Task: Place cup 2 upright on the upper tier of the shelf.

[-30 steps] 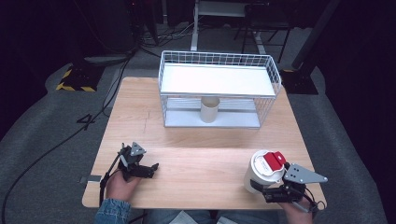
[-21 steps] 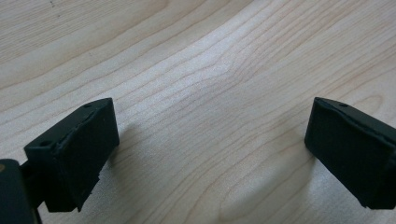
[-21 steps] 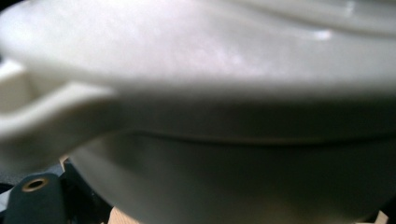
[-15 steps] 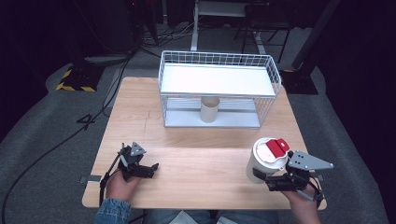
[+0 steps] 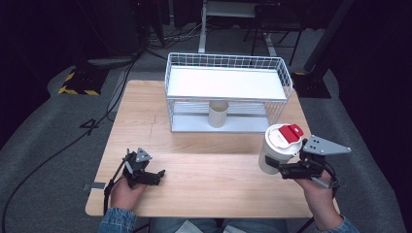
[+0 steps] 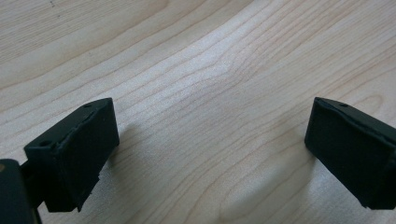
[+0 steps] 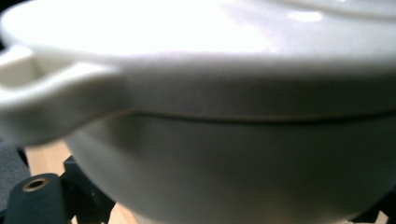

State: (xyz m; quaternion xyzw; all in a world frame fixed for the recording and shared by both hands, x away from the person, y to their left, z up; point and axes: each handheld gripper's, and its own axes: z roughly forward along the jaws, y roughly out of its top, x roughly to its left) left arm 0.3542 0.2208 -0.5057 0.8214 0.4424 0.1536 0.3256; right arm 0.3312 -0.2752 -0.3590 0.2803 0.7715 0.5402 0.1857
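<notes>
Right gripper (image 5: 278,167) clasps lidded white cup (image 5: 277,150).

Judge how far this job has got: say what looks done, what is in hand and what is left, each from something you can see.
Done: the white lidded cup is gripped by the right gripper and seems to hang clear of the table. In hand: carrying it, probably toward the wire rack, where a beige cup stands on the lower shelf. Left: setting it down and letting go. The left gripper rests open on the table.

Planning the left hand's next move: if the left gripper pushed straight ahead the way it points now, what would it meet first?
Most likely the tabletop: the left gripper aims down at bare wood, jaws open with nothing between them.
</notes>
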